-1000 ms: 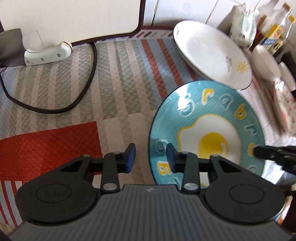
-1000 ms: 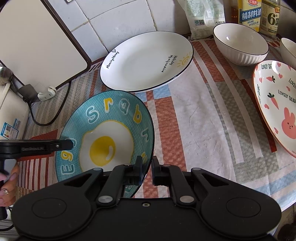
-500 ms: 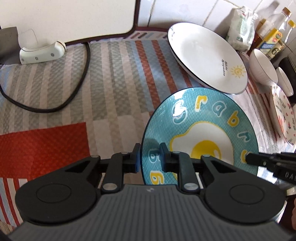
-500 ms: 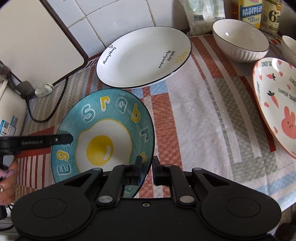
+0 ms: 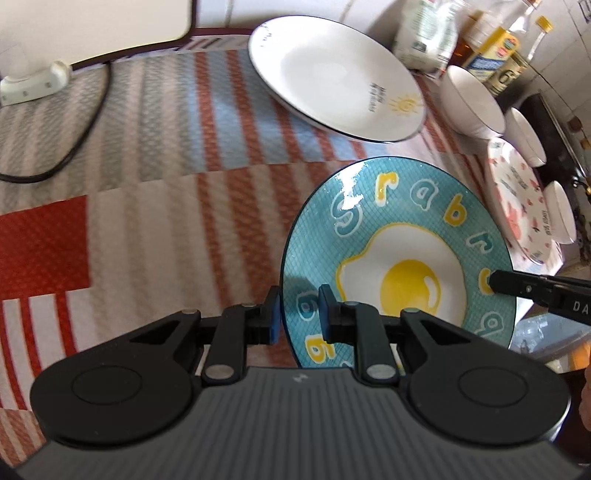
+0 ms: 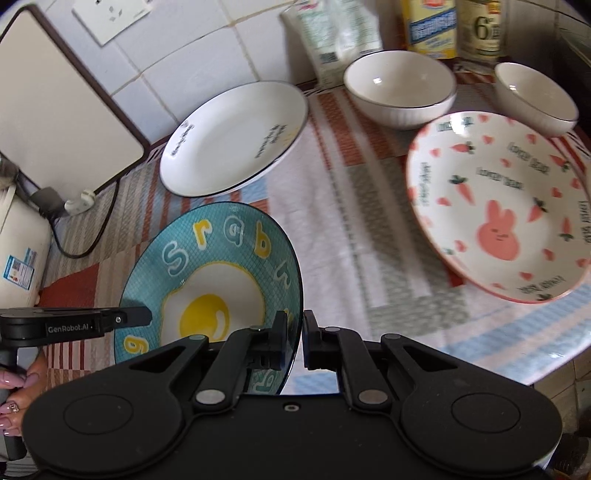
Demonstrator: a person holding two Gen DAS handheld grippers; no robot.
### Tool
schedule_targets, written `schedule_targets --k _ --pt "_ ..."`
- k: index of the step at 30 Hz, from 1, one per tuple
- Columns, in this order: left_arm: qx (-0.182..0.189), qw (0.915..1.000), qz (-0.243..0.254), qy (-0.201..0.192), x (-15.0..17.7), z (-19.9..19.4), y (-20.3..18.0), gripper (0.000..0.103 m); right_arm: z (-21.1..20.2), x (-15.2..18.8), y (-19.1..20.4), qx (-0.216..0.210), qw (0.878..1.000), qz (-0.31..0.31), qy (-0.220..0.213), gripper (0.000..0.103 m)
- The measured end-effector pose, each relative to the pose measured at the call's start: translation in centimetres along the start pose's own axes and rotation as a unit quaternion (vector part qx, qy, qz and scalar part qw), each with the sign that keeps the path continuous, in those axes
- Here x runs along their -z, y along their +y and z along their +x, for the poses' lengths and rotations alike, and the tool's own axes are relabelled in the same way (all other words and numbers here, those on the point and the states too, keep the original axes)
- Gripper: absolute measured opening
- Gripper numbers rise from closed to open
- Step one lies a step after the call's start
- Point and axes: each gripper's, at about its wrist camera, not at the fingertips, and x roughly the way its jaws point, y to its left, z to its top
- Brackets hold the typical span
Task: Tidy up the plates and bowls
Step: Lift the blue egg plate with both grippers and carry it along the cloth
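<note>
I have both tongs on the blue fried-egg plate (image 5: 399, 258), which is lifted at a tilt above the patchwork-striped cloth (image 5: 155, 155) covering the worktop. My left tongs (image 5: 298, 314) straddle the plate's left rim, one blue-padded finger behind the edge and the other on the printed face beside the letter "g"; the gap between them is narrow, closed down to the thickness of the rim. From the right wrist view, my right tongs (image 6: 293, 338) pinch the plate's right rim (image 6: 207, 288) in the same way, the two fingers nearly together with only the dark edge of the plate between them. Each view shows the opposite tool's black tip reaching in to the far side of the plate.

Beyond the fried-egg plate, toward the tiled wall, lies the white plate with a sun drawing (image 6: 236, 136), flat on the cloth and apart from the blue plate. To the right of the blue plate sits the rabbit-and-carrot plate (image 6: 498, 206), with two white ribbed bowls (image 6: 400, 88) behind it near a bag and bottles (image 6: 430, 27) against the wall. To the blue plate's left, a white power strip (image 5: 35, 83) and its black cable (image 5: 74, 147) rest on the cloth below a large white board (image 6: 55, 107) leaning on the wall. A hand with painted nails (image 6: 14, 391) grips the left tool's handle at the lower left of the right wrist view.
</note>
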Motion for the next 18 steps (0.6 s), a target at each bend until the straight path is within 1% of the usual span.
schedule_targets --k 4,7,10,12,14,18 --pt "0.007 0.9998 0.016 0.008 0.0 0.7 -1.7 0.018 -0.8 0.0 -1.2 0.014 1.0 -0.016 -0.017 0.012" --pt "0.005 0.9995 0.027 0.016 -0.5 1.7 -2.9 0.018 -0.6 -0.4 -2.5 0.014 1.0 -0.005 -0.018 0.012" --pt "0.002 0.9988 0.044 0.024 -0.8 2.7 -4.2 0.018 0.0 -0.5 -3.6 0.025 0.999 -0.007 -0.023 0.012" --pt "-0.004 0.998 0.055 0.029 -0.8 3.2 -4.9 0.019 0.6 -0.6 -4.4 0.026 0.999 0.003 -0.021 0.012" --pt "-0.009 0.9977 0.062 0.026 -0.9 3.3 -5.3 0.018 1.0 -0.5 -4.8 0.025 0.999 0.003 -0.019 0.013" --pt "-0.016 0.9968 0.075 0.025 -1.0 3.2 -5.8 0.017 1.9 -0.4 -4.6 0.042 0.999 -0.009 -0.008 0.015"
